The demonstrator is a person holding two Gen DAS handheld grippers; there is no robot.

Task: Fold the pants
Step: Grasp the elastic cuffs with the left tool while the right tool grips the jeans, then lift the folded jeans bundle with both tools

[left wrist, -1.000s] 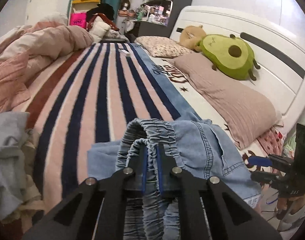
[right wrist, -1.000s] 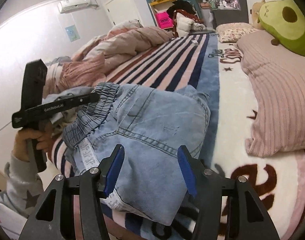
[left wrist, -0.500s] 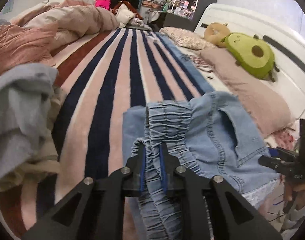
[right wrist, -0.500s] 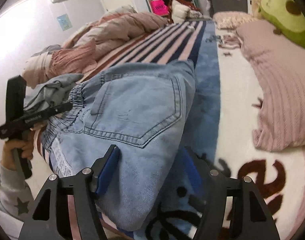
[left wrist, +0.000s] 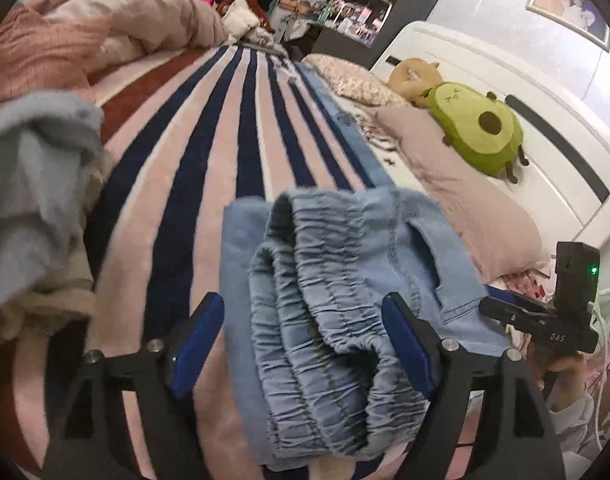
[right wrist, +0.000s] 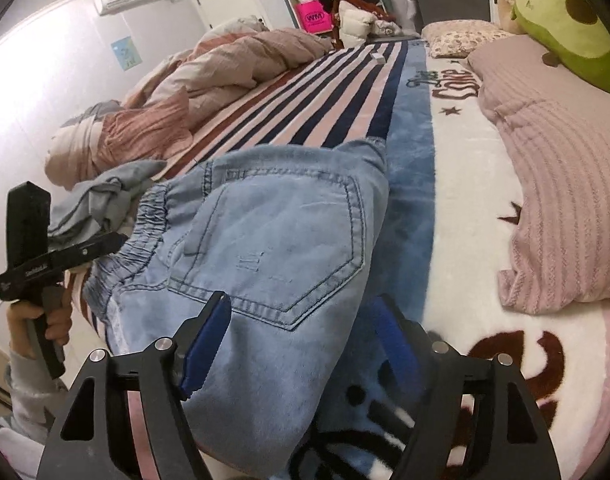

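The light blue denim pants lie folded in a bundle on the striped blanket, the gathered elastic waistband toward me in the left wrist view. My left gripper is open, its blue pads either side of the waistband, not gripping it. In the right wrist view the pants show a back pocket on top. My right gripper is open at the pants' near edge, the left pad against the denim. The left gripper also shows in the right wrist view, and the right gripper shows in the left wrist view.
A grey and beige pile of clothes lies left of the pants. A pink duvet is heaped at the far left. A pink pillow and an avocado plush lie on the right by the white headboard.
My left gripper has let go of the waistband and opened wide. The pants have dropped flat onto the blanket. My right gripper has stayed open at the pants' edge.
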